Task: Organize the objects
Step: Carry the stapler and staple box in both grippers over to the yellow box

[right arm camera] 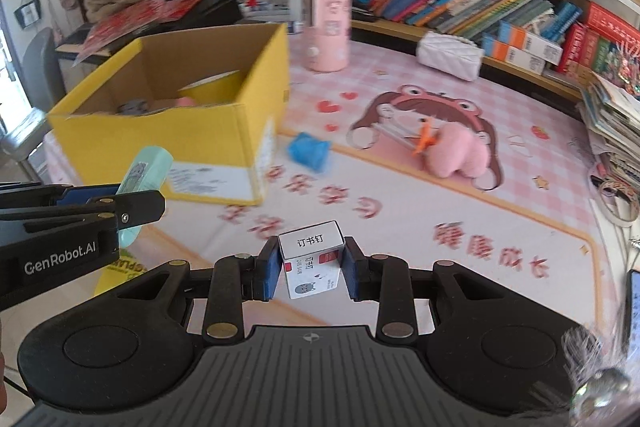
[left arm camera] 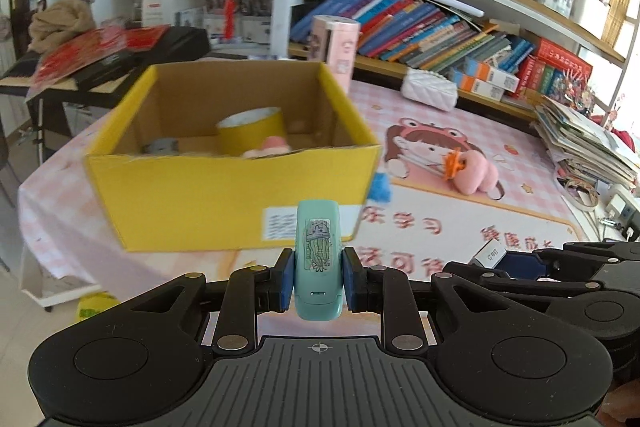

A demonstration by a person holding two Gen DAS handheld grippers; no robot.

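**Operator:** While I look through the left wrist camera, my left gripper is clamped on a mint-green stapler, which stands upright between the blue pads. The yellow cardboard box sits straight ahead on the pink mat, its top open.

**Observer:** Why hold it upright?

**Operator:** I judge the pads grip its narrow sides best that way, and it can drop cleanly over the box wall. Inside I see a yellow tape roll and something pink, partly hidden.

**Observer:** And the right wrist view?

**Operator:** My right gripper is closed on a small white staple box, held by its two side faces, printed top facing up. The left gripper shows at the left edge with the stapler angled toward the box.

**Observer:** What remains out?

**Operator:** A blue item lies just beside the box's corner, and a pink plush with an orange clip rests further right on the mat. I would guess both carried things belong in the box, since loose items are already collected there.
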